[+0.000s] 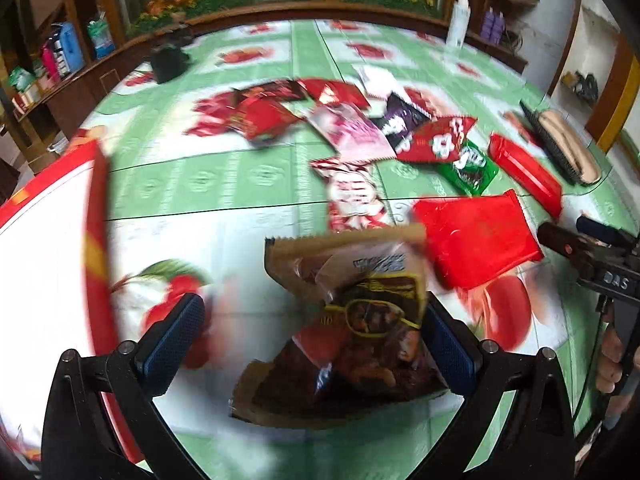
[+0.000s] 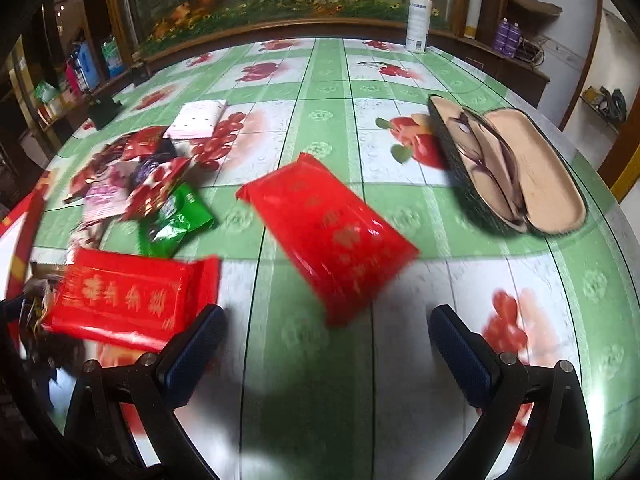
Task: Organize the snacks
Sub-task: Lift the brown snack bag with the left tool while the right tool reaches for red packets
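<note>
A brown snack packet [image 1: 352, 320] lies on the table between the spread fingers of my left gripper [image 1: 316, 344], which is open; the packet touches the right pad. A red and white box [image 1: 48, 264] stands at the left. Two red packets [image 1: 476, 236] [image 1: 524, 168] lie to the right; they also show in the right wrist view [image 2: 128, 300] [image 2: 332, 236]. A pile of several snack packets [image 1: 360, 132] lies further back, with a green packet [image 2: 176, 220] at its edge. My right gripper [image 2: 324, 352] is open and empty above the table, just short of the nearer red packet.
An open glasses case [image 2: 508, 168] lies at the right of the table. A white spray bottle [image 2: 418, 18] stands at the far edge. A small black object [image 1: 168, 62] sits at the far left. Shelves with goods stand beyond the table's left edge.
</note>
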Action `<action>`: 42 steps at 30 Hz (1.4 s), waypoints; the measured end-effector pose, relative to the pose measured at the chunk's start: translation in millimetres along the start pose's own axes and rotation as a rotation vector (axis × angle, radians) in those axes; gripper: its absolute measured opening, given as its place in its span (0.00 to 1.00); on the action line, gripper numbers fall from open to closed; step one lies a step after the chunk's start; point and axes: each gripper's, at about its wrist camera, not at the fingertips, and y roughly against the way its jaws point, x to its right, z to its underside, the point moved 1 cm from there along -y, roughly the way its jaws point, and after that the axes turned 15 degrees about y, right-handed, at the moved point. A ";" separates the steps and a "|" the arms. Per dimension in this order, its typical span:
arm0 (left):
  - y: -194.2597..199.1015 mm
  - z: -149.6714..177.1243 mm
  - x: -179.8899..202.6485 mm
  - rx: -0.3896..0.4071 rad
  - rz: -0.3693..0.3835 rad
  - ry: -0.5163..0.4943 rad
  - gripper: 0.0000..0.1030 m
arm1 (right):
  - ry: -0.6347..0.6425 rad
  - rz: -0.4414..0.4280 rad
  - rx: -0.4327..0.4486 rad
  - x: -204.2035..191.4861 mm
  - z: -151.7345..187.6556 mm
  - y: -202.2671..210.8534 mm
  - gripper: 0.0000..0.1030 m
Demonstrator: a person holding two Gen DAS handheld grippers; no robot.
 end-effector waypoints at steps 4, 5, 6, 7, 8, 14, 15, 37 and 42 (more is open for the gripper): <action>28.6 4.9 -16.9 0.060 0.009 -0.040 1.00 | 0.049 -0.084 0.078 -9.3 8.0 27.7 1.00; 36.6 6.2 -21.3 0.073 0.031 -0.052 1.00 | 0.059 -0.101 0.087 -13.0 8.1 33.0 1.00; 41.5 6.2 -25.9 0.080 0.051 -0.056 1.00 | 0.067 -0.115 0.091 -18.6 6.7 36.1 1.00; 46.4 7.3 -31.9 0.080 0.073 -0.060 1.00 | 0.071 -0.123 0.093 -24.5 5.8 38.5 1.00; 48.5 6.9 -36.6 0.075 0.082 -0.060 1.00 | 0.074 -0.131 0.089 -30.7 4.5 39.5 1.00; 58.5 5.9 -60.9 0.085 0.087 -0.015 1.00 | 0.069 -0.191 -0.020 -65.7 -6.9 21.3 1.00; 59.5 5.5 -60.9 0.082 0.099 -0.012 1.00 | 0.063 -0.184 -0.036 -68.5 -8.4 17.6 1.00; 61.8 23.3 -53.4 0.053 0.073 -0.098 1.00 | -0.057 -0.203 -0.037 -65.1 -64.1 -31.0 0.99; 55.1 23.1 -31.8 0.029 0.098 -0.150 1.00 | 0.146 -0.257 0.043 -49.9 -61.9 -4.3 0.99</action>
